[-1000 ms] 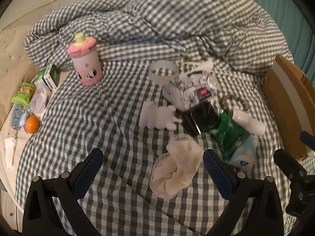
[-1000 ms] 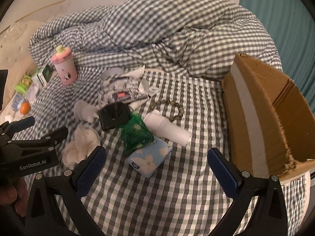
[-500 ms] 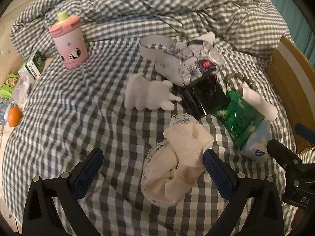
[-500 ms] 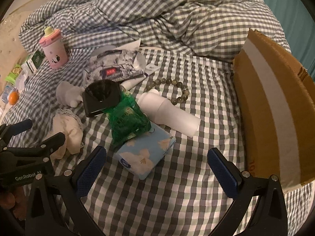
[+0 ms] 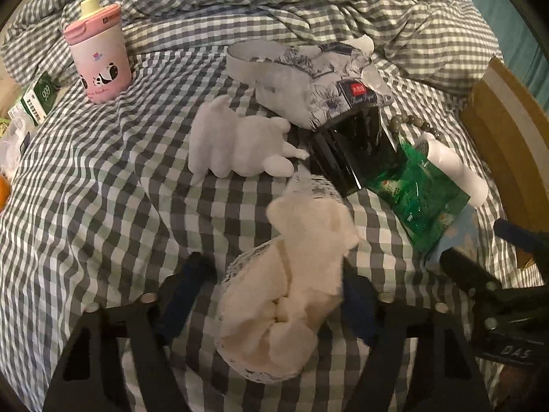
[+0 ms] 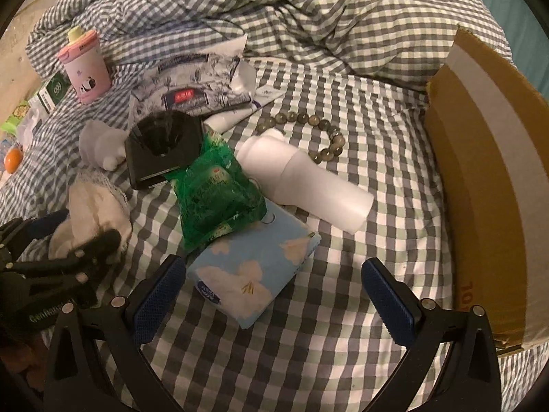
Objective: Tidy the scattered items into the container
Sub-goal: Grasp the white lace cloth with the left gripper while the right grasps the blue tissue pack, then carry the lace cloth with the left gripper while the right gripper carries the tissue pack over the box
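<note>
The crumpled cream cloth with a lace edge [image 5: 291, 295] lies on the grey-and-white checked bed sheet [image 5: 103, 206], directly between the 2 blue-padded fingers of the left gripper [image 5: 279, 295]. Its long axis runs away from the camera, roughly in line with the gripper's pointing direction, so the jaws cross its narrow width. Those jaws are closing, with the cloth between them; the right pad sits at the cloth's edge, the left pad shows a sliver of sheet beside it, so a firm grip is not yet evident, and motion blur softens both pads.

The left gripper is plainly the nearer one to the cloth. The right gripper [image 6: 274, 285] hovers with its jaws wide apart and nothing held, above the pale blue flowered tissue pack [image 6: 257, 267], which lies partly under the green plastic packet [image 6: 216, 189]. The white plastic bottle [image 6: 308, 185] lies on its side just beyond, with a string of dull green beads [image 6: 308, 127] behind it.

The brown cardboard box [image 6: 487, 171], the likely container, stands at the right edge of both views, well apart from the cloth. Its opening is not visible, and its far side is cut off by the frame. The cloth's near end is hidden below the gripper body, and how much of it folds underneath cannot be told.
</note>
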Motion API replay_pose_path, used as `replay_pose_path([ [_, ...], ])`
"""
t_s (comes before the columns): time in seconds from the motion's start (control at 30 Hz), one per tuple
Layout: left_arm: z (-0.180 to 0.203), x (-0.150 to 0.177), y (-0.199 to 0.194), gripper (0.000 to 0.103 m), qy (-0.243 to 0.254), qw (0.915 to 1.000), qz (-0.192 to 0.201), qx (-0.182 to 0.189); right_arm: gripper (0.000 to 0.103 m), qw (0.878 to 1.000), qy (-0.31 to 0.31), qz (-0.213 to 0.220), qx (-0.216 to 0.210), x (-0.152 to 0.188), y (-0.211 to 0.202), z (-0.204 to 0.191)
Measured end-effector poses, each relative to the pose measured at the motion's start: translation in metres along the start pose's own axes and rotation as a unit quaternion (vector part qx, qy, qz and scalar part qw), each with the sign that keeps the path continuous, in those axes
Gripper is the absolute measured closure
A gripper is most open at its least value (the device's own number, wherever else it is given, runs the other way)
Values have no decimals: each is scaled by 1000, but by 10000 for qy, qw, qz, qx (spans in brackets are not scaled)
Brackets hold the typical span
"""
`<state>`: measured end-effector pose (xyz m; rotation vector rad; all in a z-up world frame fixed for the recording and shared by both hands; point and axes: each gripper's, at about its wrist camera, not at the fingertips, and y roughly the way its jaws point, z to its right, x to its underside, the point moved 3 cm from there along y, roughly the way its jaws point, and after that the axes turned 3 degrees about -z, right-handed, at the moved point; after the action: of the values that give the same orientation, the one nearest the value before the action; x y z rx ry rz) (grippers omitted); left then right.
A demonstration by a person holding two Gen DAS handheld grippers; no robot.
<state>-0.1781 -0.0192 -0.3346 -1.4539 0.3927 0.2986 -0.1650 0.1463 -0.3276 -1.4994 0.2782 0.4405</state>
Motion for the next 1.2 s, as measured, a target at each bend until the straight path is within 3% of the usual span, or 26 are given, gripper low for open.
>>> replay_pose_path([
  [0.17, 0, -2, -2, 53, 13, 9999, 101, -43, 0, 9999, -21, -75, -86, 2, 9, -2],
  [0.4, 1, -3, -3, 63, 78, 9998, 148, -49, 6, 9997, -90, -102, -193, 1, 13, -4],
  [0.63, -1, -3, -5, 76, 70, 9998, 174, -20, 22, 9996, -171, -92, -211, 2, 18, -11],
  [0.87, 0, -5, -10, 81, 63, 9998, 209, 19, 28, 9992, -231, -104, -321, 4, 14, -12],
  [1.2, 14, -8, -41, 83, 138, 9988, 450, 97, 29, 9986, -196, 25, -483, 10, -13, -9],
])
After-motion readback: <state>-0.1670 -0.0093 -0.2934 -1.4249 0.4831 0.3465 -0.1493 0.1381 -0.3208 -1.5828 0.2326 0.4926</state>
